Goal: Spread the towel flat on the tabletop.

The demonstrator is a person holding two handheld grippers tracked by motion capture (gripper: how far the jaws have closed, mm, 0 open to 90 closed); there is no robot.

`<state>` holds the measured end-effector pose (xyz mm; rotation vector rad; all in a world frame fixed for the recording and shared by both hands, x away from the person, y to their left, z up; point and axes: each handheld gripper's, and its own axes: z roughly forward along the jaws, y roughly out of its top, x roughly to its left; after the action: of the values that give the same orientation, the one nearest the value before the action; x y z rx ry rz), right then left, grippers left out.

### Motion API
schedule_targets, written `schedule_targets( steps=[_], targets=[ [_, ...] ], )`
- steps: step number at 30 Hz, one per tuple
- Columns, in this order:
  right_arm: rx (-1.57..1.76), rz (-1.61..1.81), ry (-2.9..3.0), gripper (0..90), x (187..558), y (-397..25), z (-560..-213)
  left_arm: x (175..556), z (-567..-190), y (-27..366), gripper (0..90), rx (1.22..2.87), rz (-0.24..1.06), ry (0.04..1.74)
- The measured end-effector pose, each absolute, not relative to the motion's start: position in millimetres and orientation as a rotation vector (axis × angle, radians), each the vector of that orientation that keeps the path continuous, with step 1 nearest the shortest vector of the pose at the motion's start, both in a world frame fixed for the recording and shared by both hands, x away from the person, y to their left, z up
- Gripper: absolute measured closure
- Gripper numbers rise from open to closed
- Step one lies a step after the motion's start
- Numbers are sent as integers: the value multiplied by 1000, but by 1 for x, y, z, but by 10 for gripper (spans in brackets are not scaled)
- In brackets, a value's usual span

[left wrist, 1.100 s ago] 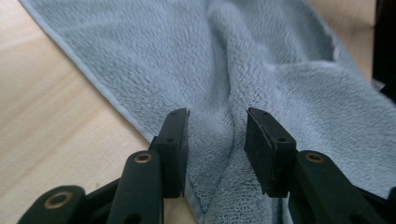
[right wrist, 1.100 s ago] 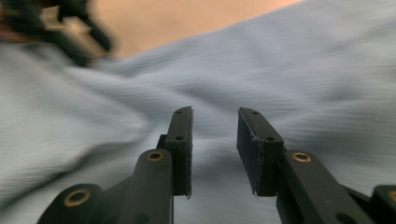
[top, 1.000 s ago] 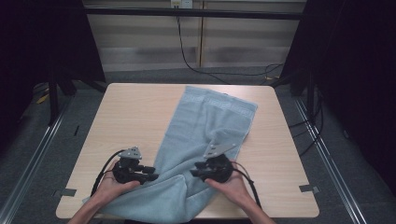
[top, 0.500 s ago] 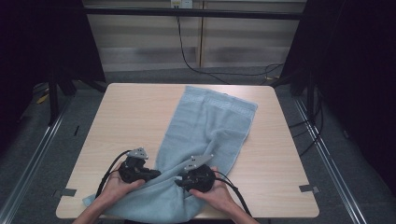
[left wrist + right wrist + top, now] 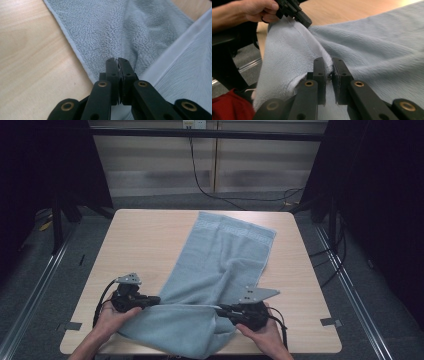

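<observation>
Towel (image 5: 220,265): a light blue towel is laid diagonally across the wooden tabletop (image 5: 145,240), its near end bunched at the front edge.
Left gripper (image 5: 154,299): the jaws are clamped together on the towel's near left edge, seen pinched in the left gripper view.
Right gripper (image 5: 220,310): the jaws are closed on a raised fold of the towel near the front edge.
Hands: each gripper is held from below by a hand (image 5: 111,312).

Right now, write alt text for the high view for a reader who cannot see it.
A person's two hands each hold a black gripper clamped on the near edge of a light blue towel, left gripper, right gripper. The towel lies diagonally across a light wooden table, its near end draped over the table's front edge.
</observation>
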<state>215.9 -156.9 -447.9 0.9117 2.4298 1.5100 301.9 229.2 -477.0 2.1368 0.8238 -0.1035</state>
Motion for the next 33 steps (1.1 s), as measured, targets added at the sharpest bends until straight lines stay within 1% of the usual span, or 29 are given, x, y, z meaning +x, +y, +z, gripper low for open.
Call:
schedule_targets(
  steps=[5,8,10,12,14,18,20,23,25,26,27,28,29,30,31,32,33],
  targets=[
    [957,1499,2356,823,193,-187,-437,277,-476,229,882,2154,-147,785],
    [973,1503,2337,822,179,-204,-434,266,-476,227,882,2169,-145,775],
    [970,1490,2350,821,168,-212,-434,266,-477,226,882,2174,-134,774],
    [969,1477,2367,818,156,-219,-436,270,-478,226,877,2165,-107,817],
    [989,1466,2366,817,148,-224,-439,274,-479,229,865,2138,-127,828],
    [1002,1481,2396,816,140,-227,-450,271,-474,233,728,2083,-166,794],
    [999,1483,2419,812,138,-225,-456,267,-474,230,690,2100,-147,775],
    [1024,1431,2438,811,140,-223,-465,257,-475,224,607,2117,-180,743],
    [1061,1436,2425,813,144,-227,-469,248,-476,225,551,2131,-166,711],
    [1080,1437,2415,814,146,-228,-470,245,-476,227,509,2134,-162,694],
    [1089,1442,2409,814,147,-230,-470,242,-476,231,504,2135,-140,712],
    [1093,1439,2402,814,149,-232,-469,241,-477,234,474,2123,-139,717],
    [1103,1433,2384,815,149,-233,-468,241,-479,238,470,2125,-160,704],
    [1107,1437,2372,815,151,-235,-466,241,-481,240,486,2123,-161,713],
    [1112,1428,2359,815,151,-236,-464,240,-483,240,476,2132,-181,700],
    [1121,1432,2339,816,152,-238,-462,239,-484,239,529,2141,-201,669],
    [1119,1439,2325,816,153,-240,-460,236,-483,236,659,2153,-207,632]
  ],
)
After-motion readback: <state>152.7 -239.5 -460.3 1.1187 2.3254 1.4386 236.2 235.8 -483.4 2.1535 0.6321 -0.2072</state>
